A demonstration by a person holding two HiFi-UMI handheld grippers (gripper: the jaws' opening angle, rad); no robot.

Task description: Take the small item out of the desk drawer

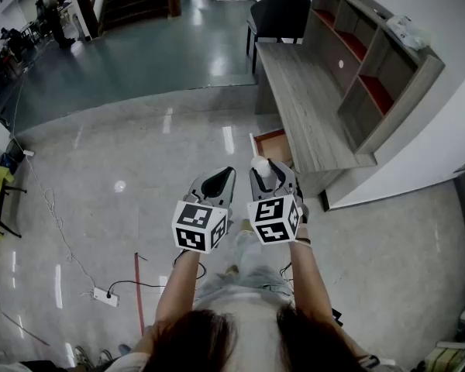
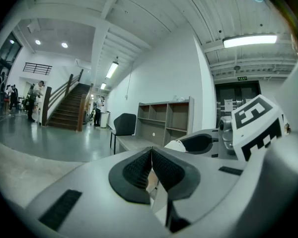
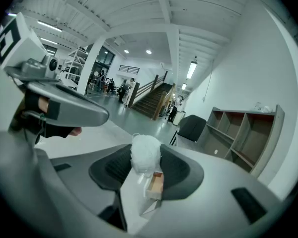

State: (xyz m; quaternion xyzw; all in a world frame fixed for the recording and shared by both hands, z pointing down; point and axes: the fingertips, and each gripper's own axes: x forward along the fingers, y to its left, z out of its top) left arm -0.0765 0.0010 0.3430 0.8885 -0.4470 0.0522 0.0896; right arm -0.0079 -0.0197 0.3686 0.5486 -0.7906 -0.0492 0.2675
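A small fluffy white item point(image 3: 145, 153) sits between the pads of my right gripper point(image 3: 146, 171), which is shut on it and held up in front of me. In the head view the same white item point(image 1: 260, 165) shows at the tip of the right gripper point(image 1: 265, 173), just short of the open desk drawer point(image 1: 273, 142). The drawer has a reddish inside and sticks out of the near end of the grey wooden desk point(image 1: 302, 103). My left gripper point(image 1: 217, 184) hangs beside the right one, its jaws together with nothing in them point(image 2: 151, 168).
A grey shelf unit point(image 1: 372, 64) with red-lined compartments stands on the desk against the white wall. A dark chair point(image 1: 279, 15) is at the desk's far end. On the floor to the left lie a power strip point(image 1: 105, 295) and a cable. Stairs and people are far off.
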